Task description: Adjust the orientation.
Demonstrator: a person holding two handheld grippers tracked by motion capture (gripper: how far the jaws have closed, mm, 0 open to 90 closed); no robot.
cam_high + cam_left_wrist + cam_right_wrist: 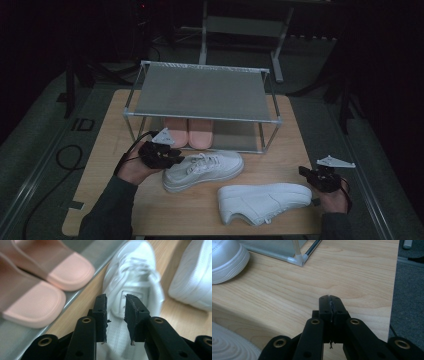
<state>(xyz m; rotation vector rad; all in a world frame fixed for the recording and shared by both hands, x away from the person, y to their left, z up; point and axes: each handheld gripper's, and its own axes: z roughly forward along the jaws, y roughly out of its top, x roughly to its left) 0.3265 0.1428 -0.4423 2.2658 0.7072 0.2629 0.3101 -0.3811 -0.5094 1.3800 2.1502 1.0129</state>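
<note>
Two white sneakers lie on the wooden table (100, 165). The far sneaker (210, 167) (132, 272) points right, its heel at my left gripper (176, 159) (116, 300). That gripper's jaws stand a little apart with the heel's white fabric pinched between them. The near sneaker (265, 197) (195, 277) lies toward the table's front edge, and its sole (227, 347) shows low at the left in the right gripper view. My right gripper (304, 171) (329, 298) hovers just right of it over bare wood, shut with nothing in it.
A two-shelf metal shoe rack (200, 92) stands at the back of the table, and its front right foot (297, 258) shows in the right gripper view. A pair of pink slippers (189, 132) (37, 297) sits on its lower shelf. The table's right edge is close to the right gripper.
</note>
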